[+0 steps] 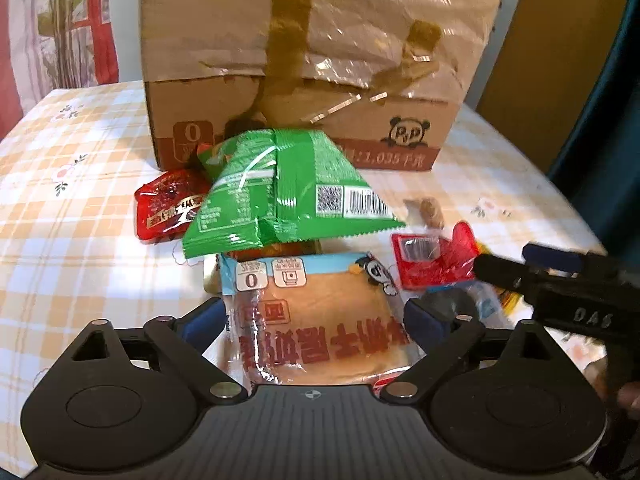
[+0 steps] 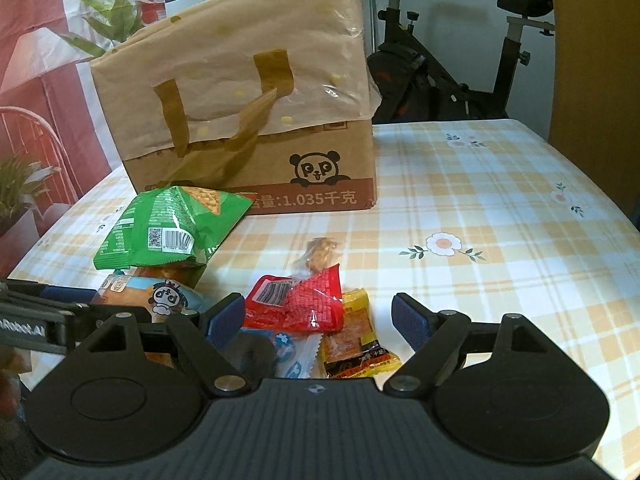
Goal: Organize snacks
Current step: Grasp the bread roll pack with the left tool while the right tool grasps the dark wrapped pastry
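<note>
In the left wrist view my left gripper (image 1: 316, 316) stands open around a bread packet with a blue top and panda print (image 1: 316, 320); whether the pads touch it is unclear. A green chip bag (image 1: 280, 188) rests on the packet's far end. A red packet (image 1: 168, 208) lies left, another red packet (image 1: 432, 260) right. In the right wrist view my right gripper (image 2: 320, 316) is open over a red packet (image 2: 296, 300), a yellow-orange packet (image 2: 356, 340) and a blue-white packet (image 2: 288, 352). The green bag (image 2: 168, 228) and bread packet (image 2: 160, 292) lie left.
A cardboard box (image 1: 304, 72) with a taped paper bag stands at the back of the checked tablecloth (image 2: 480, 240); it also shows in the right wrist view (image 2: 248, 120). A small brown snack (image 2: 320, 256) lies mid-table. An exercise bike (image 2: 460, 60) stands behind. Plants stand left.
</note>
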A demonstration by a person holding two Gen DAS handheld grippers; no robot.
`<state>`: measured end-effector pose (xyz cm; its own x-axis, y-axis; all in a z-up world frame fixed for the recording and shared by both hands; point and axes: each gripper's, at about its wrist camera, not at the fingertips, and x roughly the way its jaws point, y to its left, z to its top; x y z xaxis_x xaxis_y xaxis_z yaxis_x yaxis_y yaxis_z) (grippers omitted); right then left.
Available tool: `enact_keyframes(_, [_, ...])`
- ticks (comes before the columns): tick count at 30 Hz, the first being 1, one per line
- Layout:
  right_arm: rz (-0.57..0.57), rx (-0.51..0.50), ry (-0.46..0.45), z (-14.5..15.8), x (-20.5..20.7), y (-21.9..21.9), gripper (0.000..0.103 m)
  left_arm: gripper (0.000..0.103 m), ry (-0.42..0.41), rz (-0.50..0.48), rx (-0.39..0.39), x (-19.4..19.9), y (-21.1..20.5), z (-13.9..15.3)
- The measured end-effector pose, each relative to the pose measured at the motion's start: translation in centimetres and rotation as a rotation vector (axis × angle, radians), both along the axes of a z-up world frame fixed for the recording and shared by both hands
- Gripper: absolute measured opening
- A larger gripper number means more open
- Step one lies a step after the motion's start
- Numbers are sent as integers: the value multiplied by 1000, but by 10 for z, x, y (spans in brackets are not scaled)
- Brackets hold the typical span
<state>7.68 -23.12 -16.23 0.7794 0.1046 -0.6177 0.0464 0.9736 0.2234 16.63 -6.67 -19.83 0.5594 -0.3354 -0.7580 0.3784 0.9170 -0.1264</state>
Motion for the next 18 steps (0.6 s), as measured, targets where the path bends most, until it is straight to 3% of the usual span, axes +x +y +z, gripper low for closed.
enact_keyframes(3, [-3, 1, 1, 0, 0, -1, 83, 98, 26, 2, 3, 3, 0, -6])
enact_keyframes(5, [-1, -1, 1, 1, 0, 0, 83, 84, 29, 0, -42, 3, 5, -5])
enact_keyframes(7, [5, 0, -1, 1, -2, 0, 83, 79, -5, -4, -18, 0, 5, -1])
enact_keyframes(18, [104, -14, 18, 1, -2, 21, 83, 77, -22, 12, -65, -9, 25, 7])
